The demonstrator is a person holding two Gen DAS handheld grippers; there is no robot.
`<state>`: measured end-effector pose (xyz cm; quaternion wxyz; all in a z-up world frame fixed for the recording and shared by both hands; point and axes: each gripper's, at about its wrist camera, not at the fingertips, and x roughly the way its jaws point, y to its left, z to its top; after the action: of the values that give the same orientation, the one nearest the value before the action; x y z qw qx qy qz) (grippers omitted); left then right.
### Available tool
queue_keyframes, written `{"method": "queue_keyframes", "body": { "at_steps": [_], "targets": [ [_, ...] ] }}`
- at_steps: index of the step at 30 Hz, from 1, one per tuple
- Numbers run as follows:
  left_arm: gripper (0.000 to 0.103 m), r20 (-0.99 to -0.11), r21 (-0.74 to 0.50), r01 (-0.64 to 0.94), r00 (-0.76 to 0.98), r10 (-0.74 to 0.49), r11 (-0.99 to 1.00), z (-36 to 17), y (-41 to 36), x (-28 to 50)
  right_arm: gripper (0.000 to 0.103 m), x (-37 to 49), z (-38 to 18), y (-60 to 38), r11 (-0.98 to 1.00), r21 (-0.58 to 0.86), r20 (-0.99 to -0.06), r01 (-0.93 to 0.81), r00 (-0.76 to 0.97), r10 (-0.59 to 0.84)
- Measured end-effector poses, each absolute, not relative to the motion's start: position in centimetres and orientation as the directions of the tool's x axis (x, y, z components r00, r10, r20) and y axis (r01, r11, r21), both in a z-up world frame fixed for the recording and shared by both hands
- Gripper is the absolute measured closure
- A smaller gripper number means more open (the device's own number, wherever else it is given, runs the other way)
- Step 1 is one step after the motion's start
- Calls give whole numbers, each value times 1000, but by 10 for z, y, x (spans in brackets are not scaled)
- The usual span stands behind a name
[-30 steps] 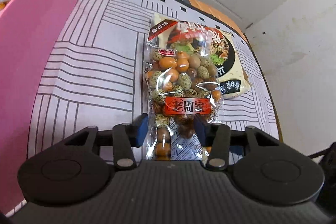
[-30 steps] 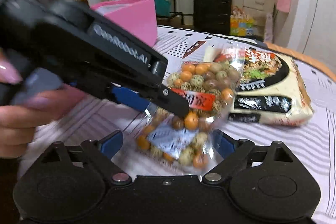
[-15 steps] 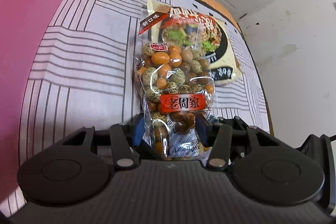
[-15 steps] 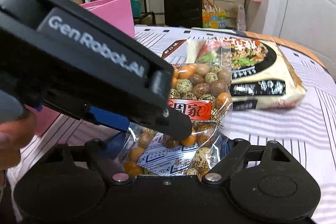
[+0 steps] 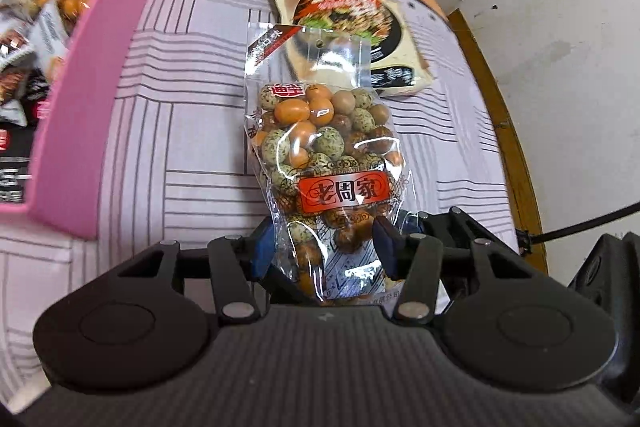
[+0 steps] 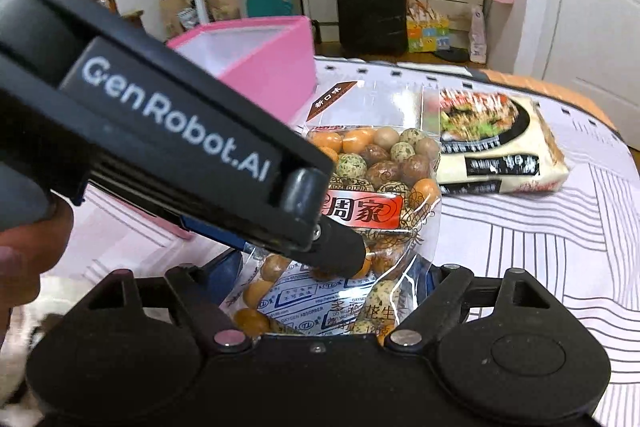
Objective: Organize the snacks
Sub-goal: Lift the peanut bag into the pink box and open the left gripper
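Observation:
A clear bag of coated peanuts [image 5: 332, 147] with a red label hangs upright above the striped tablecloth [image 5: 180, 147]. My left gripper [image 5: 324, 247] is shut on it, its blue pads pressing the lower sides. In the right wrist view the same bag [image 6: 380, 167] stands between the fingers of my right gripper [image 6: 324, 279], which grips its bottom end. The left gripper's finger [image 6: 340, 251] crosses over the bag from the upper left. A pink box [image 5: 100, 87] stands to the left.
A cream noodle pack [image 5: 360, 39] lies flat on the cloth beyond the bag. Several snack packets [image 5: 24, 47] fill the pink box [image 6: 264, 67]. The table's wooden edge [image 5: 500, 107] runs along the right. A hand [image 6: 24, 247] holds the left gripper. A black suitcase [image 6: 372, 7] stands behind.
The right jaws closed in on the bag's bottom. Both grippers then rose together and lifted the bag off the cloth. The pink box's inside came into the left wrist view.

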<state>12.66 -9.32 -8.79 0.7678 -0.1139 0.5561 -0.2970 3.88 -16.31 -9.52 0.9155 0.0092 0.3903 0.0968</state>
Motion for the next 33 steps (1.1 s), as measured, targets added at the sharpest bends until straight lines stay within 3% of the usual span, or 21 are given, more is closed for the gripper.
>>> {"method": "queue_keyframes", "body": {
  "at_steps": [13,21,27,33],
  "targets": [
    [50,-713,-504,332,361,-601,797,-18,-13,78,14,30,-26,-95,909,-17,-615,-417,721,319],
    [50,-643,-525,303,471,-604,795,20,58,92,14,84,-2,-59,821,-89,-564,-564,708,425],
    [49,-576,-615,221,529,-623,756,0,105,131,15,119,-12,-32,771,-25,-606,-636,623,494],
    [49,-635,-607,129,514,-576,784,-38,123,179,15,156,-41,-14,760,94,-666,-643,527,528]
  ]
}}
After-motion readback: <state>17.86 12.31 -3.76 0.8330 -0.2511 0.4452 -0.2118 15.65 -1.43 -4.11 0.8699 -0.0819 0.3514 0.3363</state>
